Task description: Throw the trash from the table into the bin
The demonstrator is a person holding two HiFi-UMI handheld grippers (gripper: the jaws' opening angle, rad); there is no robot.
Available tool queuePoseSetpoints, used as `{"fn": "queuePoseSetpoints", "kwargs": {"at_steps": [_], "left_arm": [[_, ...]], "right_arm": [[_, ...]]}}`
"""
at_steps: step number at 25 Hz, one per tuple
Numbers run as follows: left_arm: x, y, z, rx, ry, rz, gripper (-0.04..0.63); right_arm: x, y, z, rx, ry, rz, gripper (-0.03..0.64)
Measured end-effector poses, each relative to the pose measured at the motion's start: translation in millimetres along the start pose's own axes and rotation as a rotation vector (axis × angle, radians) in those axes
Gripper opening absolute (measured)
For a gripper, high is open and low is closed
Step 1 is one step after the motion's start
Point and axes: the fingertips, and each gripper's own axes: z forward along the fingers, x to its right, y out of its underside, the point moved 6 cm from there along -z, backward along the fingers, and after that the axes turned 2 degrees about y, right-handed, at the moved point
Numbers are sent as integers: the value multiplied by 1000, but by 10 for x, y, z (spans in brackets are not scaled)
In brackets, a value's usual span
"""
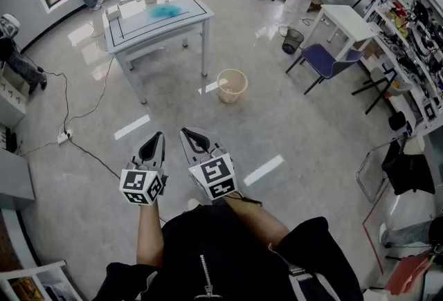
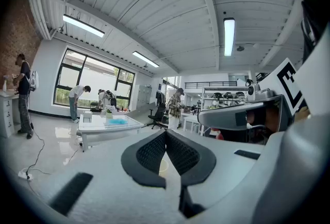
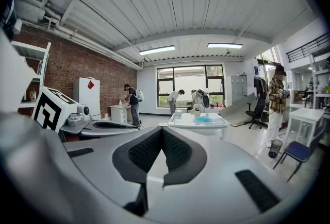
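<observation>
My left fingers (image 1: 154, 147) and right fingers (image 1: 196, 142) are both pressed shut on nothing, the bin (image 1: 232, 85) on the floor ahead, the blue trash (image 1: 165, 11) on the desk (image 1: 149, 25) well beyond

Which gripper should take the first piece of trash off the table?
Left, though only marginally. The left gripper and right gripper are both shut, empty and far from the table, which stands ahead toward the left, with a blue item on it.
</observation>
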Motion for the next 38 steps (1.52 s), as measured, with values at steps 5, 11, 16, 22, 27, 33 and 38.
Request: {"fn": "queuePoseSetpoints", "kwargs": {"at_steps": [5, 11, 16, 22, 27, 33, 38], "left_arm": [[-53, 6, 71, -5, 2, -14, 6], [-30, 42, 207, -20, 7, -19, 6], [-145, 9, 414, -24, 5, -18, 6], [-414, -7, 683, -34, -21, -20, 6], [-629, -55, 1030, -47, -34, -22, 6], [-874, -196, 1489, -59, -70, -19, 6], [-1034, -341, 1933, -61, -97, -27, 6]], "right_arm": [[20, -14, 69, -15, -9, 4, 9], [152, 33, 107, -23, -19, 17, 9], [286, 1, 314, -18, -41, 22, 11], [456, -43, 684, -13, -68, 31, 11], [744, -108, 1033, -19, -79, 54, 11], [1111, -230, 1470, -25, -121, 69, 11], [1474, -381, 1778, -33, -147, 68, 11]]}}
